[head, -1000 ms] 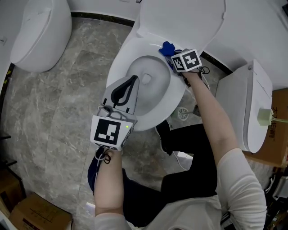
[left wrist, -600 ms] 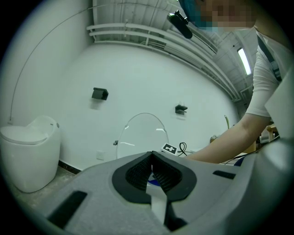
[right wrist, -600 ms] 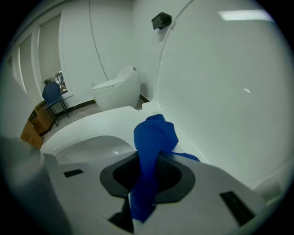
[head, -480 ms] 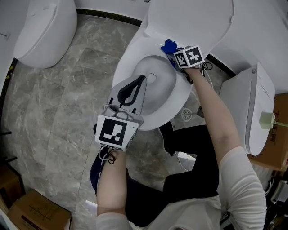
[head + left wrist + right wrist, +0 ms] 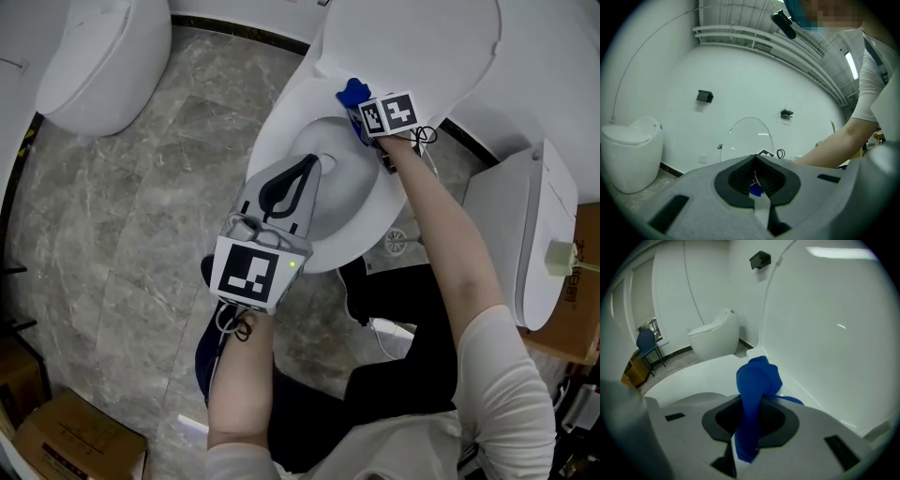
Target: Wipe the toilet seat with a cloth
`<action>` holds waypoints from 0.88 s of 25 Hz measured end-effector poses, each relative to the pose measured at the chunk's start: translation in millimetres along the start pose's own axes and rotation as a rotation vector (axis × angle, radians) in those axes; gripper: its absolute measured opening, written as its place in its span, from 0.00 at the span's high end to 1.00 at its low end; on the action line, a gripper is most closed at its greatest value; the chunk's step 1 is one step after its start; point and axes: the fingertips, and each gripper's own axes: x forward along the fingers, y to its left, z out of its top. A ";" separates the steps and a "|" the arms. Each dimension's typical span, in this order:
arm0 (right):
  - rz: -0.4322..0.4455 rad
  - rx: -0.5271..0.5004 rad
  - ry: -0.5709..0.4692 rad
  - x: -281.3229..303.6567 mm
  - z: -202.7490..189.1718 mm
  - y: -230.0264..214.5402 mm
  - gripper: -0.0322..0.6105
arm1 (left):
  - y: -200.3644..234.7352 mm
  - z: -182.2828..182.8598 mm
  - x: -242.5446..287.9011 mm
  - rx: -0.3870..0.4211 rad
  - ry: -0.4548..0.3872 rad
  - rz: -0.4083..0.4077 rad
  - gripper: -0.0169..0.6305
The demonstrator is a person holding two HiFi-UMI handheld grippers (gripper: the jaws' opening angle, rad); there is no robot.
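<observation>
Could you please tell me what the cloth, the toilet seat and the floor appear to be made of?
Cloth: soft blue fabric, likely microfibre; it bunches and folds.
Toilet seat: glossy white, plastic or ceramic; smooth with reflections.
Floor: polished grey stone-look tile, veined, with joints.

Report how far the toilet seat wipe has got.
Done: the blue cloth is picked up, clamped in the right gripper. In hand: the cloth sits at the back of the toilet seat, just below the raised lid. Left: the seat's sides and front; nothing shows which parts are already wiped. The left gripper is shut, empty, over the seat's front.
</observation>
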 end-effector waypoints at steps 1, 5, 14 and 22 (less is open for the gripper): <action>-0.004 0.001 0.004 1.0 1.1 1.4 0.82 | 0.0 0.5 -0.1 -0.001 -0.002 0.000 0.96; -0.021 -0.023 0.031 5.0 4.0 7.3 0.82 | -2.2 -1.5 -0.2 -0.004 0.003 -0.004 0.96; -0.022 -0.039 0.050 11.1 10.5 16.3 0.82 | -0.8 -1.6 0.7 -0.023 -0.003 -0.005 0.96; -0.024 -0.073 0.073 17.2 14.8 26.8 0.82 | 4.6 -4.2 0.1 -0.034 -0.007 0.009 0.96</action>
